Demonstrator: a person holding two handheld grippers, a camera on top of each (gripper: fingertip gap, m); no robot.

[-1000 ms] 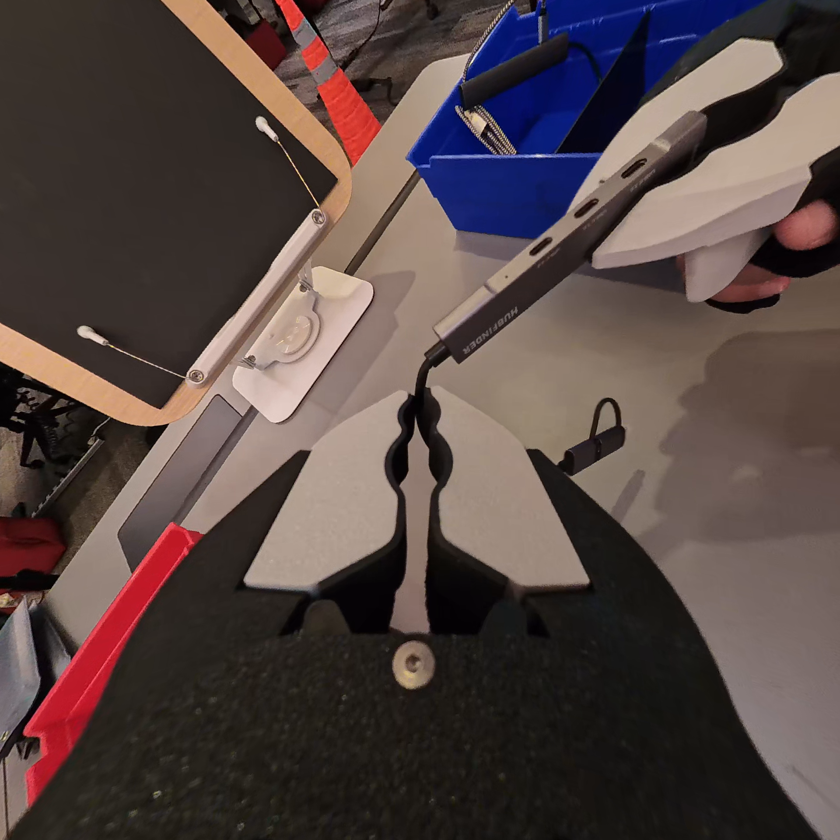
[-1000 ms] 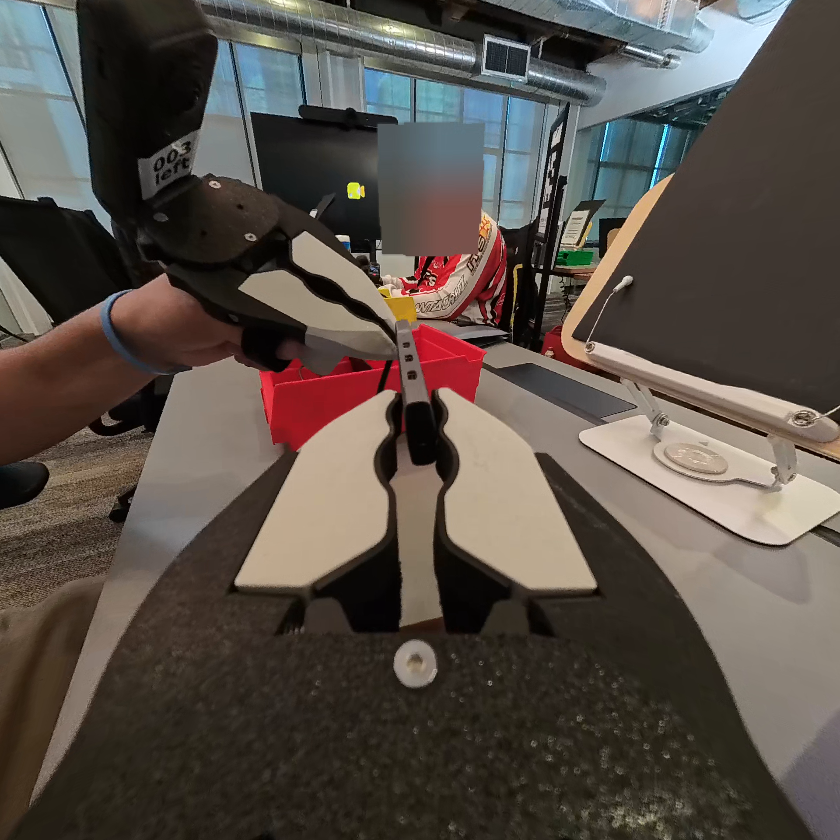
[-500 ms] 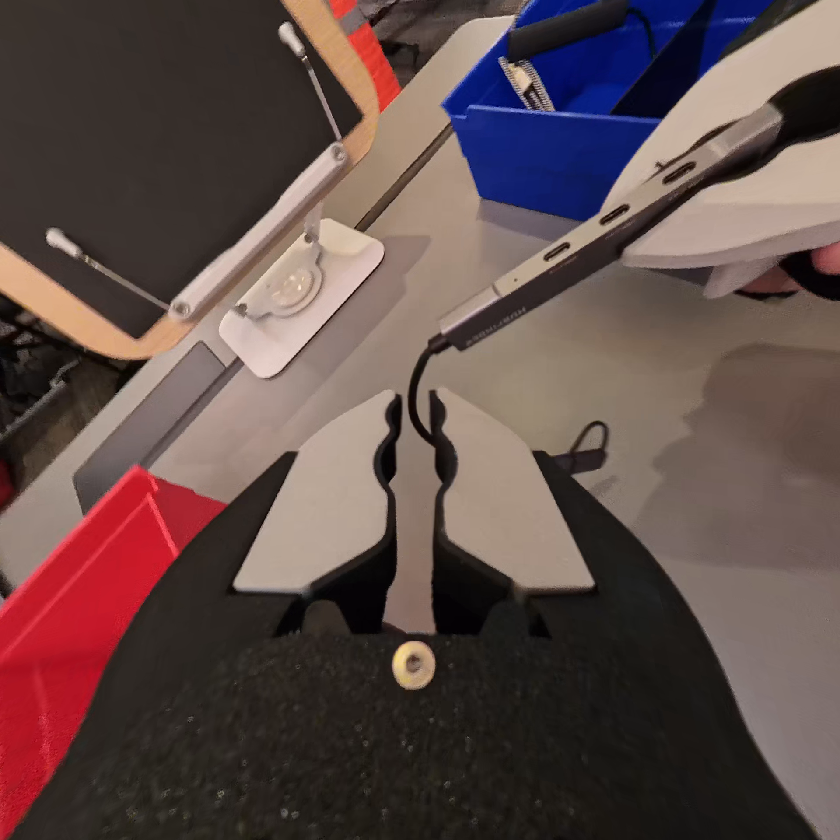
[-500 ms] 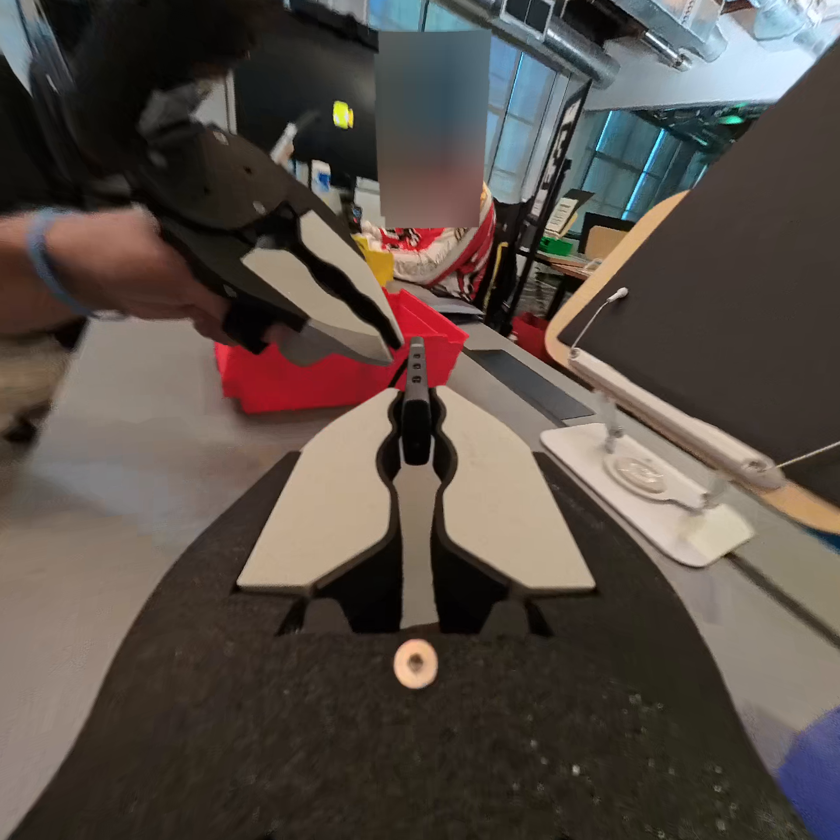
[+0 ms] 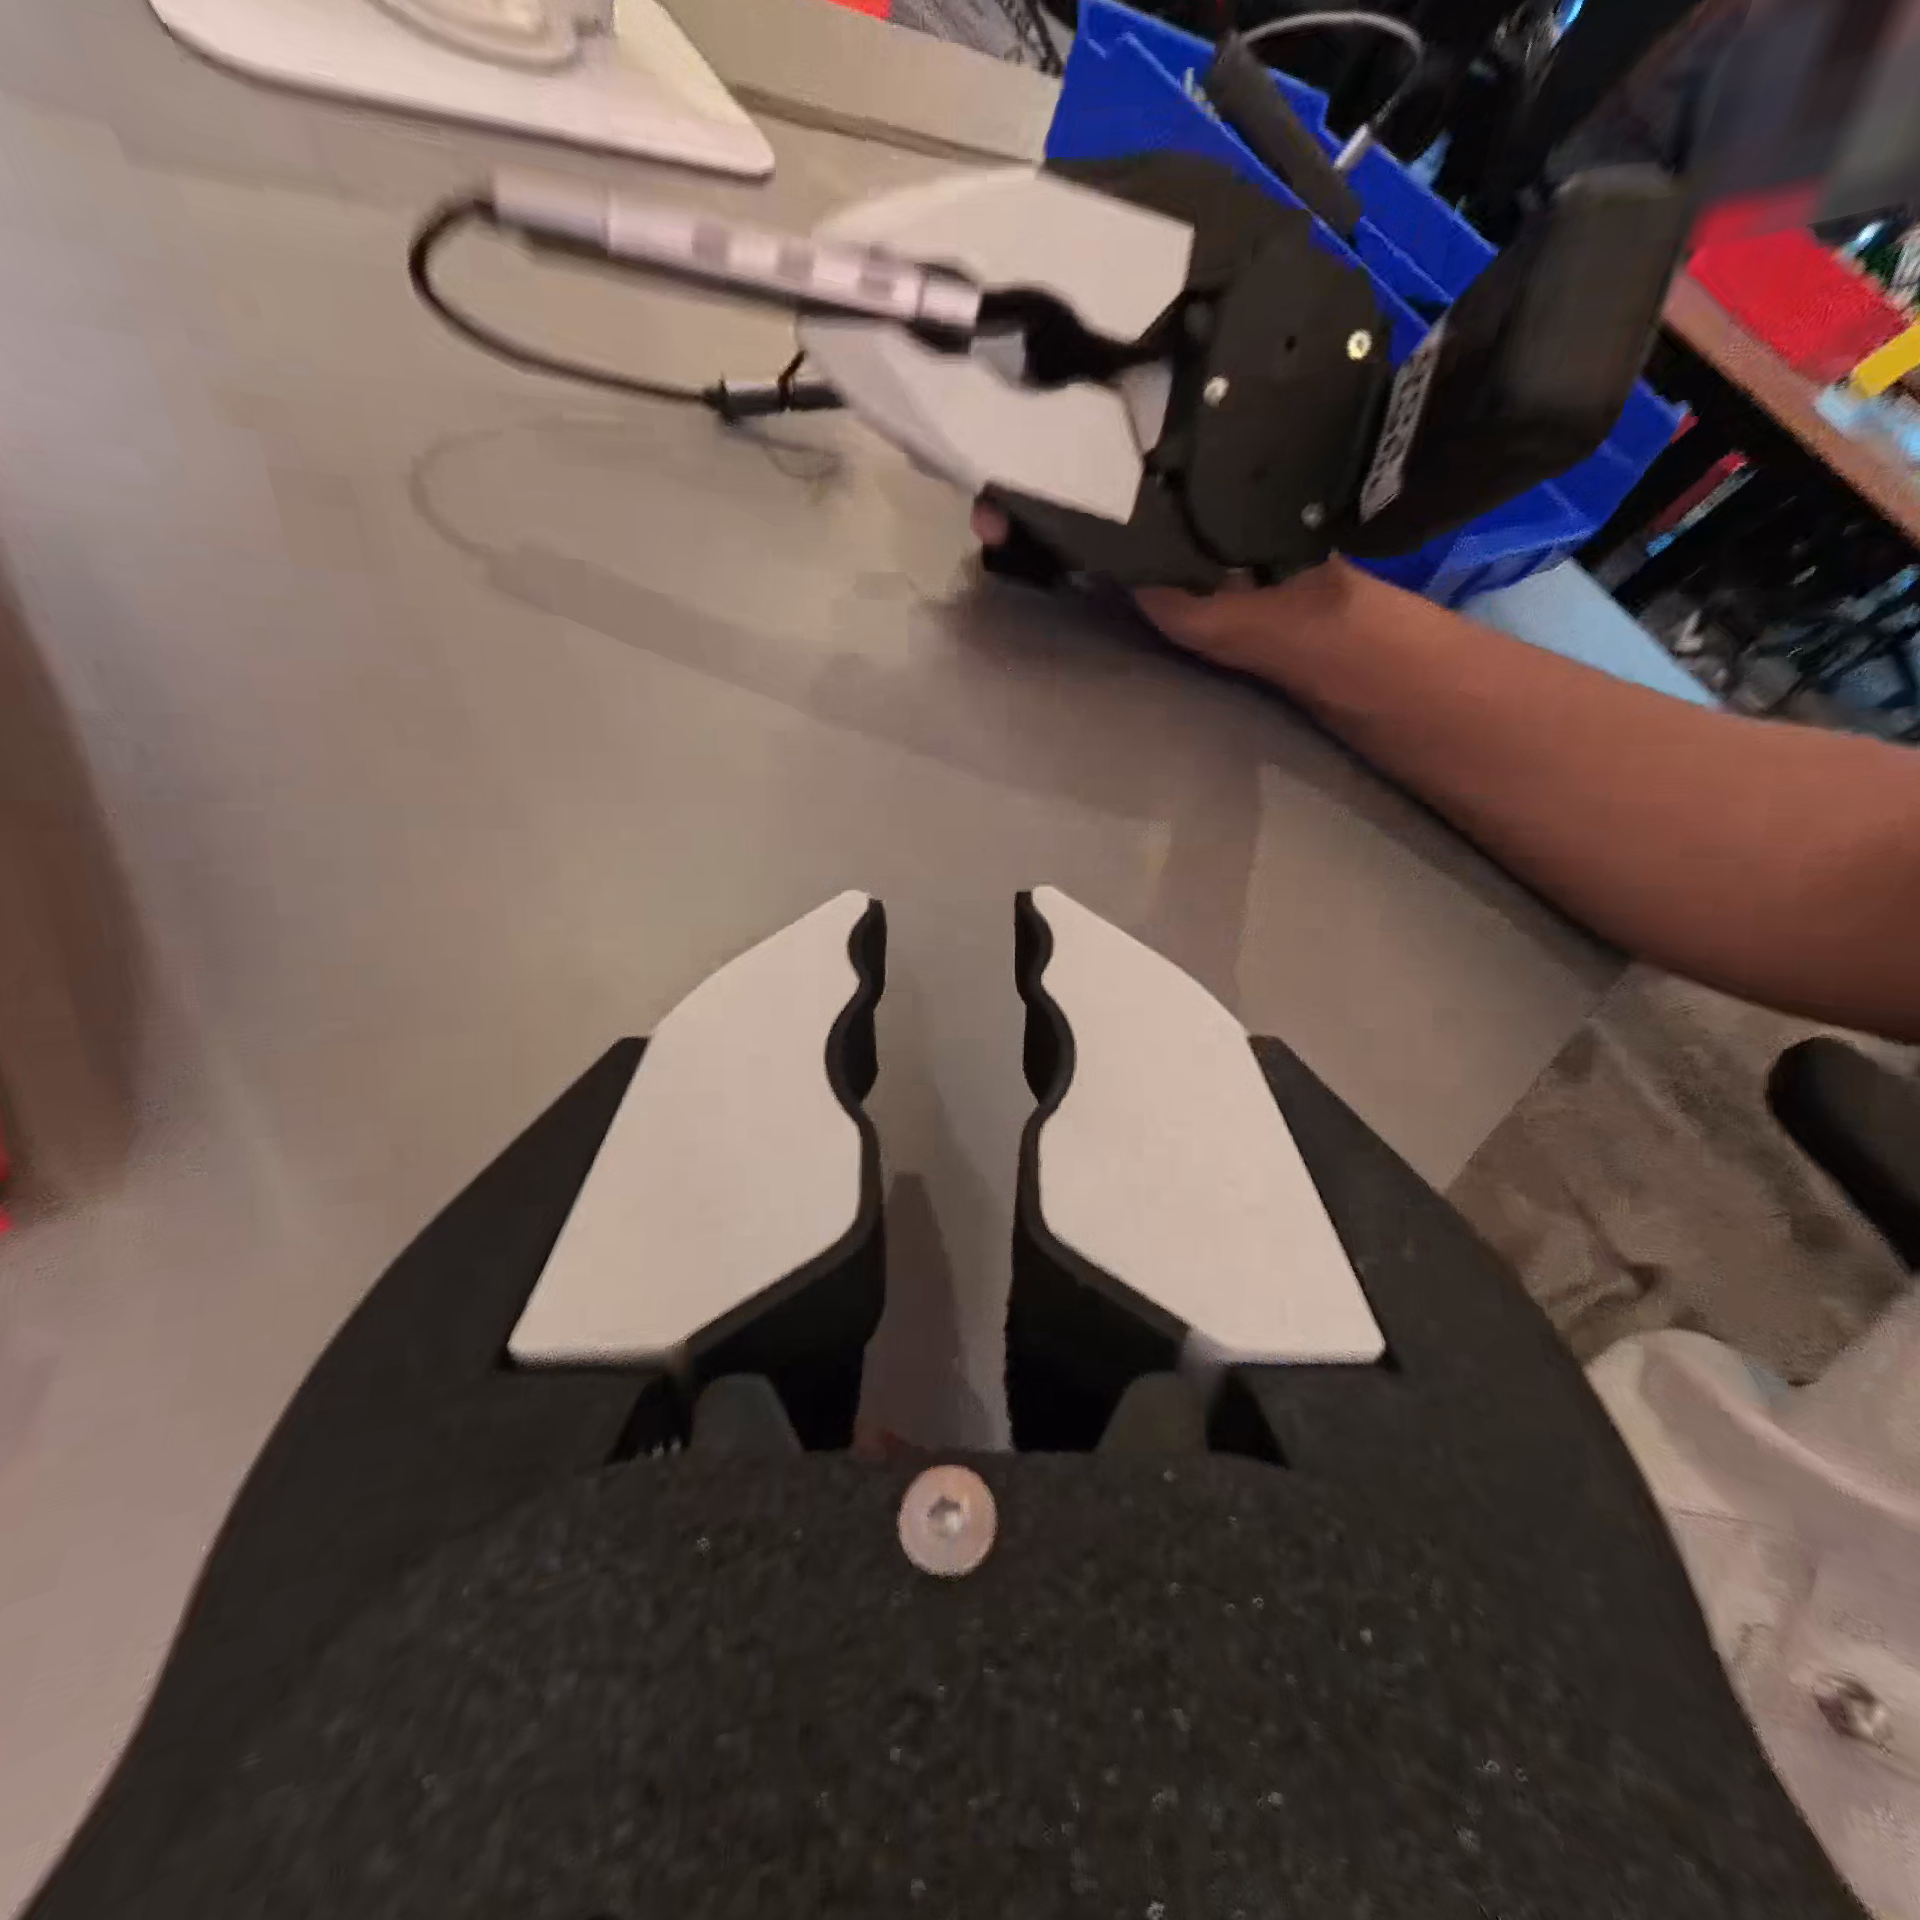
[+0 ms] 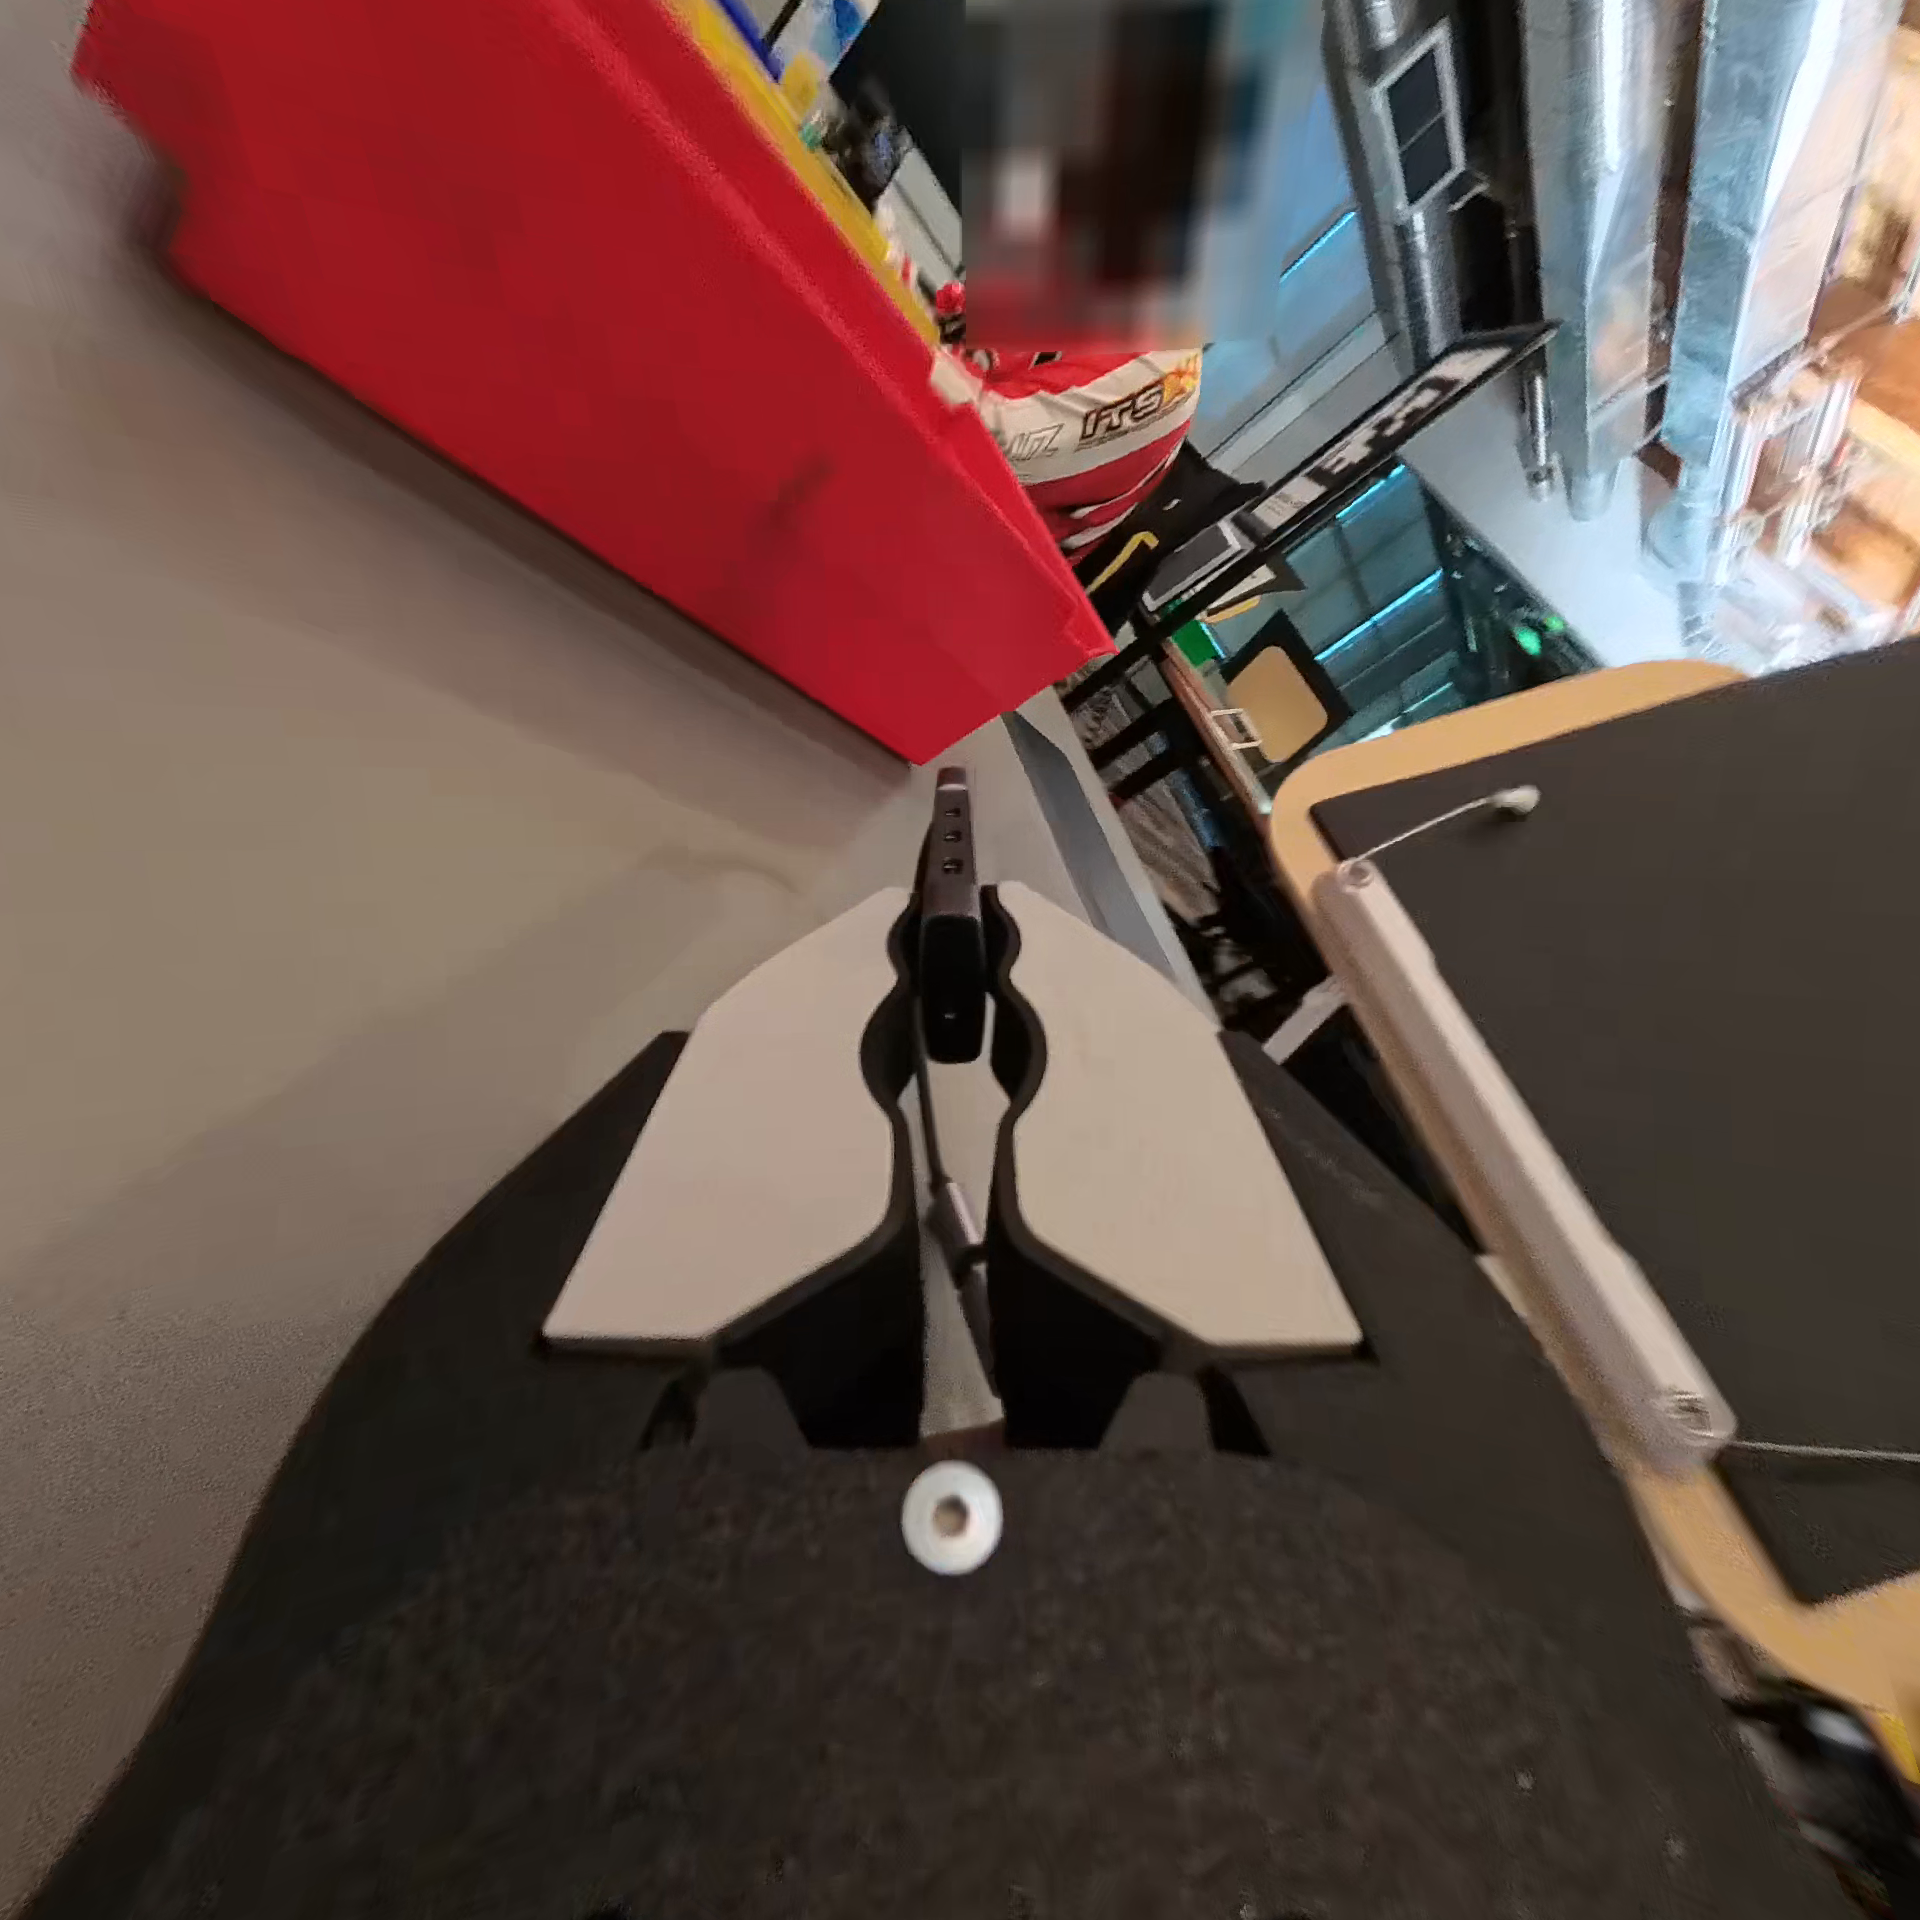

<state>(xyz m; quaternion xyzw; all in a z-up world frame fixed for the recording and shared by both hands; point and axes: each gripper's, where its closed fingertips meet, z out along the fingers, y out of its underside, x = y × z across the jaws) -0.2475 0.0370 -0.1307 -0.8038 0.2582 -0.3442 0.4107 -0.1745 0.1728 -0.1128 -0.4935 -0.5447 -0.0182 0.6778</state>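
My right gripper (image 6: 951,894) is shut on a slim grey USB hub (image 6: 951,956), which sticks out past the fingertips over the grey table (image 6: 312,831). Its thin black cable (image 6: 961,1216) runs back between the fingers. In the left wrist view the right gripper (image 5: 831,301) holds the hub (image 5: 717,249) low over the table. The cable (image 5: 499,332) loops down to a plug (image 5: 769,397) lying on the table. My left gripper (image 5: 948,904) is open and empty above the table (image 5: 520,779), well short of the hub.
A red bin (image 6: 582,343) stands just beyond the hub. A black board with a wooden rim (image 6: 1662,1039) on a white stand base (image 5: 468,73) is to the right. A blue bin (image 5: 1434,239) sits behind the right gripper. A person's forearm (image 5: 1558,748) crosses the table's edge. My hands' fingertips stand some 15 cm from each other.
My left gripper let go of the cable, opened and drew back from the hub. My right gripper rolled over and came down near the table with the hub still in it.
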